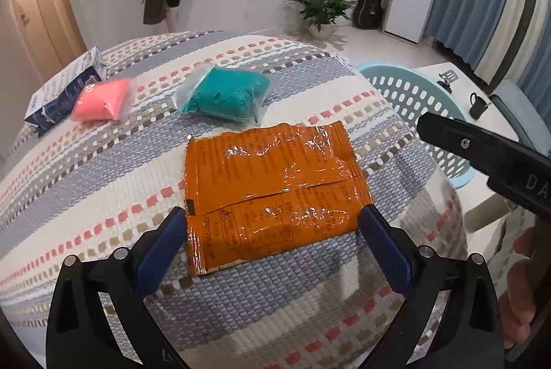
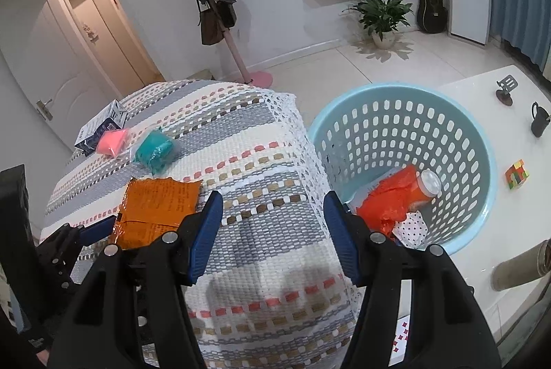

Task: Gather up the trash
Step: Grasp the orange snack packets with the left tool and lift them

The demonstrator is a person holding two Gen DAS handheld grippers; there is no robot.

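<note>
Orange wrapper (image 1: 272, 193) lay flat on the striped woven cloth (image 1: 103, 196), its near end between the wide-spread fingers of the left gripper (image 1: 272, 231); the blue pads flanked both its side edges, contact too close to call. Right gripper (image 2: 273, 224) hung beside it over bare cloth, jaws partly apart, nothing between them. Beyond the wrapper sat a teal bag (image 1: 225, 95), a pink bag (image 1: 101, 100) and a blue box (image 1: 62, 93), well apart from it. Cloth edge dropped off on the right, where a light-blue basket (image 2: 482, 162) stood just beside it, holding orange trash (image 2: 396, 196) and a can (image 2: 428, 184).
</note>
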